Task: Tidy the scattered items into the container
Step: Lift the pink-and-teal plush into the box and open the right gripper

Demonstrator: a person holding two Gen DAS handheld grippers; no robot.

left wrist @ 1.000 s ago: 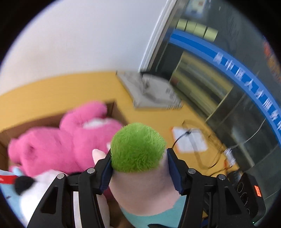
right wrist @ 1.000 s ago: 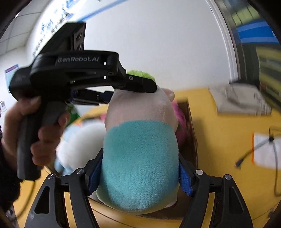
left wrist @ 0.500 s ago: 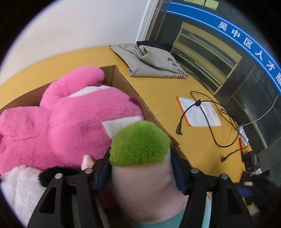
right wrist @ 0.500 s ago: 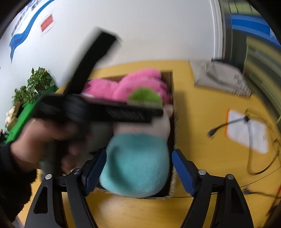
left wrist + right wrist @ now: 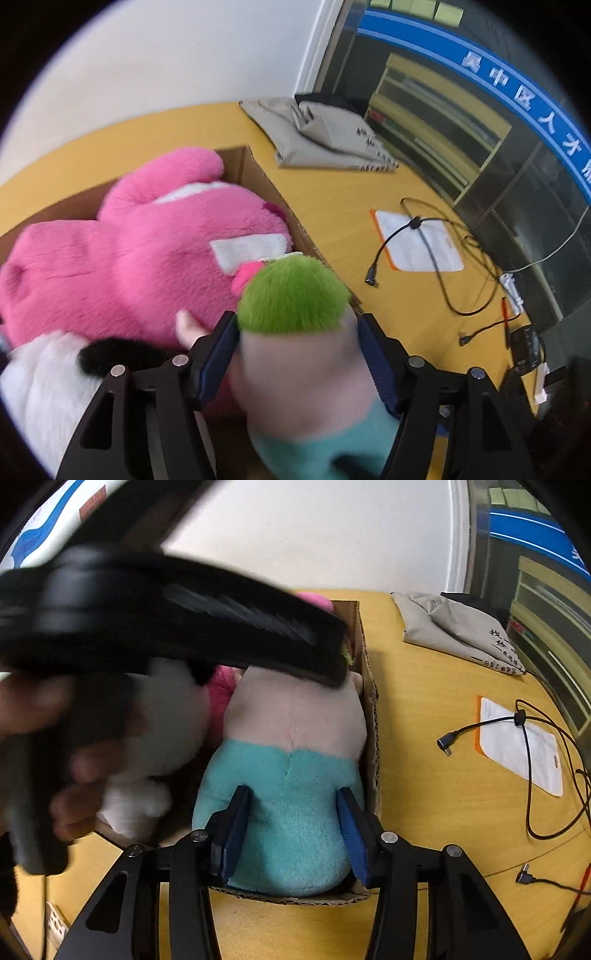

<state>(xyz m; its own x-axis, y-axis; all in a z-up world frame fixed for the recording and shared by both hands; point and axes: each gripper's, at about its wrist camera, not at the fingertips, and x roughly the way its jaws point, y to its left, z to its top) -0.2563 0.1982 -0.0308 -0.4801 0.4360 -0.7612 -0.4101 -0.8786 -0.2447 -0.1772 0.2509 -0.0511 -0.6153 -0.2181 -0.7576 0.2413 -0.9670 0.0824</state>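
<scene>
Cardboard box point(image 5: 371, 701) packed at left with a white plush point(image 5: 173, 716) and pink bear point(image 5: 147, 251); green-haired doll point(image 5: 291, 775) wedged against its right wall. Left gripper point(image 5: 295, 347) jaws opening around the doll's head; right gripper point(image 5: 291, 823) jaws closing on its teal body. Right of the box edge, open yellow table point(image 5: 417, 768), then cables point(image 5: 532, 760) and folded bag point(image 5: 458, 627).

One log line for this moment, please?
green-haired plush doll in cardboard box | left tool opening on its head | right tool closing on its body
</scene>
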